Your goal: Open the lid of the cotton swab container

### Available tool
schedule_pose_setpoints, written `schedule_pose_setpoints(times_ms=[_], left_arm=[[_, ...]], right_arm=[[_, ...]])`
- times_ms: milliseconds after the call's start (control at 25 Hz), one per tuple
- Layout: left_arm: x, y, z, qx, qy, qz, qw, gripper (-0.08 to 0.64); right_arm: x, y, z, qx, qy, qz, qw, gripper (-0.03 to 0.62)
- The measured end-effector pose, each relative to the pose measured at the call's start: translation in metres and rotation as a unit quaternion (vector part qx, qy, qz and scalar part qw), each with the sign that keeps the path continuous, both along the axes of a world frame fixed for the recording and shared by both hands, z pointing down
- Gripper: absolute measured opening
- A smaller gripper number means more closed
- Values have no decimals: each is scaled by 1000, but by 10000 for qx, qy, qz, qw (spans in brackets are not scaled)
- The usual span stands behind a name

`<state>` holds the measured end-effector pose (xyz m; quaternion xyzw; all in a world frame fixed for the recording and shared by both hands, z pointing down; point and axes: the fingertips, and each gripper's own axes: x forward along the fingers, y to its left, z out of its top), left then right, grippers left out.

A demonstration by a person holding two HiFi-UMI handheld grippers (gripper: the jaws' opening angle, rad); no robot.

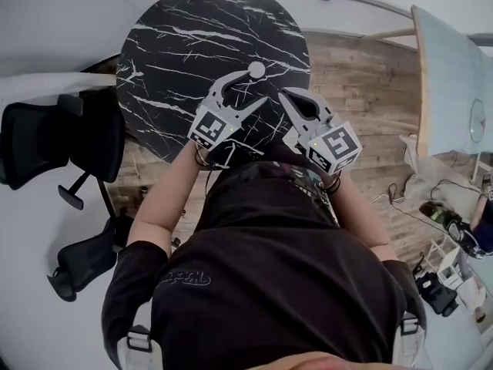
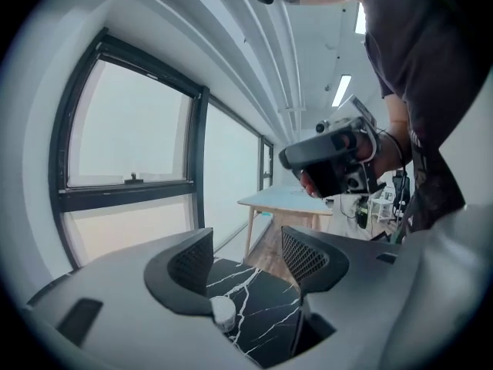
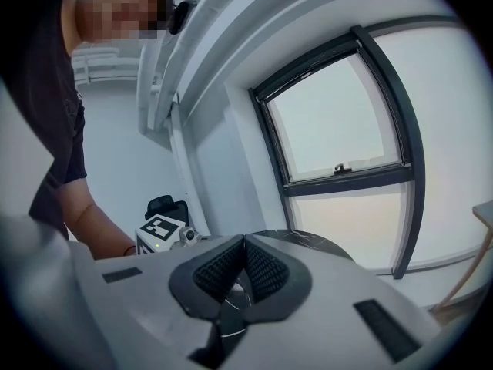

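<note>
A small white round cotton swab container (image 1: 256, 70) stands on the black marble round table (image 1: 177, 45). My left gripper (image 1: 248, 89) is open just in front of it, and the far finger's tip curves up beside the container. In the left gripper view the container (image 2: 223, 312) sits low by the left finger (image 2: 189, 264); the pads do not press on it. My right gripper (image 1: 286, 95) hovers to the right, shut and empty. Its meshed pads (image 3: 258, 268) meet over the table top in the right gripper view.
A black office chair (image 1: 54, 141) stands left of the table. Wooden floor (image 1: 362, 83) runs to the right, where a pale table (image 1: 454, 75) stands. A big window (image 2: 131, 153) fills the wall beyond the marble table.
</note>
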<state>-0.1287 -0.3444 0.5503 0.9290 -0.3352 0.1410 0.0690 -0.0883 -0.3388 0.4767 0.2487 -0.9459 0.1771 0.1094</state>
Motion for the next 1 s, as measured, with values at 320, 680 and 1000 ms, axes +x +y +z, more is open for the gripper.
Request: schedule_pose_setpoints(times_ms=[320, 680, 1000], left_arm=[[-1, -25, 58, -248, -350, -15, 9991, 327], [3, -39, 111, -547, -630, 154, 9964, 364], [-3, -50, 164, -881, -954, 115, 9915, 367]], right_arm=[[6, -16, 16, -163, 106, -6, 9998, 22], [9, -31, 30, -301, 221, -62, 9993, 23], [11, -40, 38, -365, 282, -64, 9989, 22]])
